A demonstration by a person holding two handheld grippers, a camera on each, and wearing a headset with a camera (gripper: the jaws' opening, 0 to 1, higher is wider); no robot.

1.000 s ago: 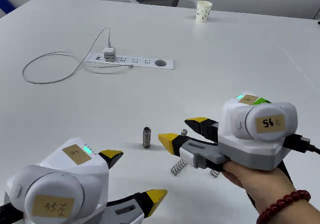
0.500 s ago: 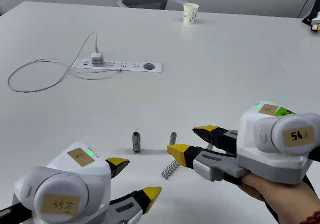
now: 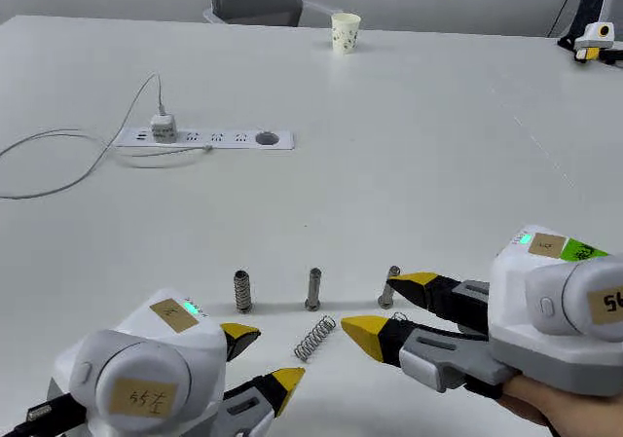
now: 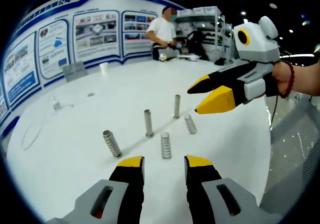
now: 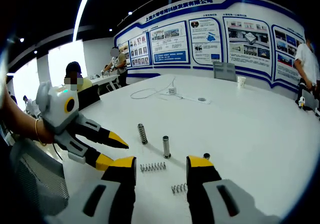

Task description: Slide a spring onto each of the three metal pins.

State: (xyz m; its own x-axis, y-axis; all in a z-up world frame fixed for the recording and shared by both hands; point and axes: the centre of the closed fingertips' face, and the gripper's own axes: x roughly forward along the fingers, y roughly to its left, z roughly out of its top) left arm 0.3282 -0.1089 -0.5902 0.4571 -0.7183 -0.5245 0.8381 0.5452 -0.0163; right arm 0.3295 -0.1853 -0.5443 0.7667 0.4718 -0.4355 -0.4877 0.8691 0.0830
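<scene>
Left gripper (image 3: pixel 265 356) is seen at bottom left of head view. Its yellow-tipped fingers are released w/ nothing held. Right gripper (image 3: pixel 387 303) is seen at bottom right, fingers likewise spread & empty. A loose spring (image 3: pixel 313 338) of coiled wire is laid flat on the white counter (image 3: pixel 438 145) btwn the two grippers, just ahead of the left tips. In left gripper view it is seen just above the gap btwn the fingers.

A second spring (image 5: pixel 179 188) is seen low centre in right gripper view, btwn that gripper's fingers. In head view it is hard to make out.

Behind, three upright pins are set in a row across mid-frame.
- Left pin (image 3: pixel 242 291): a spring is already on it.
- Middle pin (image 3: pixel 313 288): bare, smooth metal.
- Right pin (image 3: pixel 389 286): bare, just beside the right gripper's upper tip. In right gripper view it is mostly hidden behind a finger.

Farther off, a power strip (image 3: pixel 204 138) w/ cable is seen upper left & a paper cup (image 3: pixel 345 32) top centre.
</scene>
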